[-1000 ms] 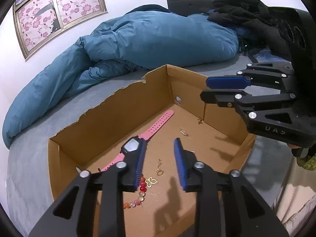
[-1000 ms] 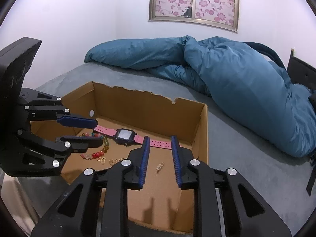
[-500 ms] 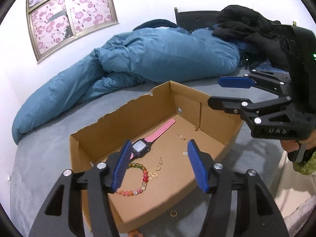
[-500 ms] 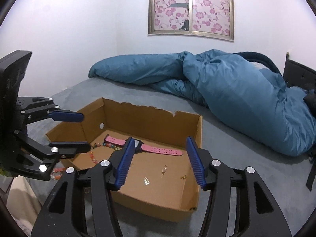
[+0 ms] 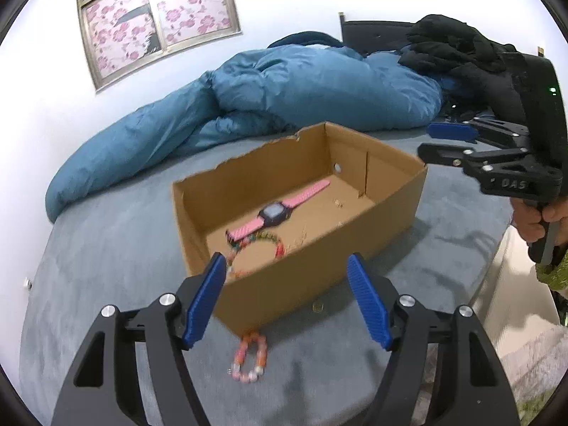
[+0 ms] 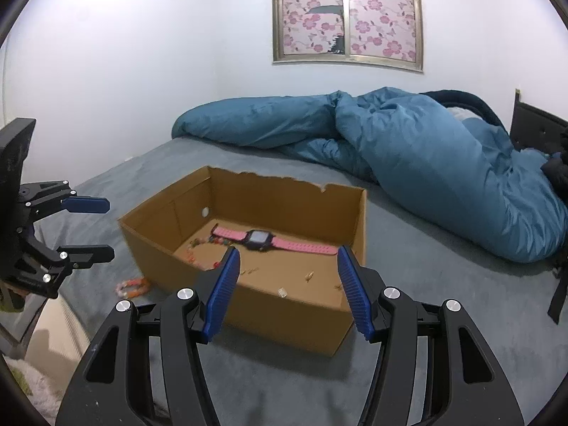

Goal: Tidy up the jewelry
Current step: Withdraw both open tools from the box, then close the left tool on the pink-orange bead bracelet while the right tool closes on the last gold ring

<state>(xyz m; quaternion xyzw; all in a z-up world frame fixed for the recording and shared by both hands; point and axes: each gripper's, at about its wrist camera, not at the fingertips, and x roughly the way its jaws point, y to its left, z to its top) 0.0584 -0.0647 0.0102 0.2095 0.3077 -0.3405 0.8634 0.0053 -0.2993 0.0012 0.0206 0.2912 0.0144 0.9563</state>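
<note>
Box [image 5: 319,277] wall hides bracelet [image 5: 264,245] partly

Matt brown cardboard box [image 5: 355,245], slightly shiny blue fabric quilt [image 5: 284,92], matt grey cloth bedsheet [image 6: 408,319], pink rubbery watch strap [image 6: 301,246]

One cardboard box [image 5: 355,234]. One pink watch [image 5: 275,209] inside. Two beaded bracelets: one in the box [image 5: 261,239], one outside on the bed [image 5: 248,356]. One small gold ring [image 5: 317,306] beside the box. Several tiny gold pieces [image 6: 309,276], too small to count. Two hand-held grippers: left [image 5: 287,298], right [image 6: 287,289].
</note>
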